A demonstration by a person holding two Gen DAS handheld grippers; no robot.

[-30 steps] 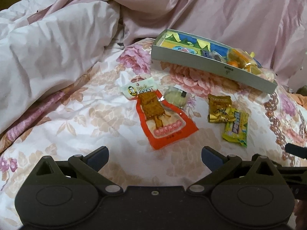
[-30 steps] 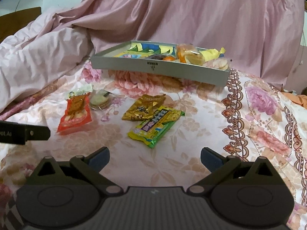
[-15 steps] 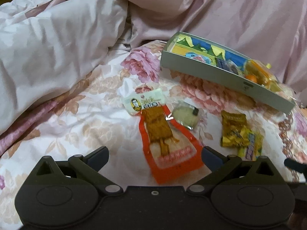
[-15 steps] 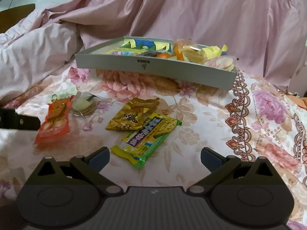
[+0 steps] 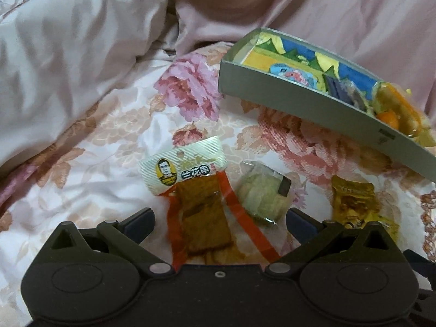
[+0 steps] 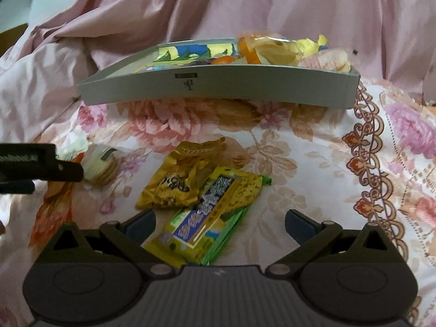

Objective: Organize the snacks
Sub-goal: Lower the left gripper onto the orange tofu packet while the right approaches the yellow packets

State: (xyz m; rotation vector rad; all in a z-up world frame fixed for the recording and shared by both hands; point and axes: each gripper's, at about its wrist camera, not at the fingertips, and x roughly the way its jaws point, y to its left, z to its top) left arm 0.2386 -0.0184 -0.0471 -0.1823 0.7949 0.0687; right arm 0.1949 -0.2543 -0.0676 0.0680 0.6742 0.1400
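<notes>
Left gripper (image 5: 219,218), jaws spread wide, straddles an orange packet (image 5: 203,218) whose white header reads "兰花串", with a round cake (image 5: 263,193) in clear wrap just to its right on the flowered bedspread (image 5: 109,141). Right gripper (image 6: 220,222), jaws likewise wide apart, frames a green-yellow packet (image 6: 215,218) overlapping a gold packet (image 6: 179,179); their print is illegible. The grey box (image 6: 218,87) of snacks lies beyond, its label too small to read.

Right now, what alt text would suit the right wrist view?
Open right tongs hover over a yellow-green snack packet overlapping a gold packet on a floral bedspread. Behind them sits a grey tray holding snacks.
</notes>
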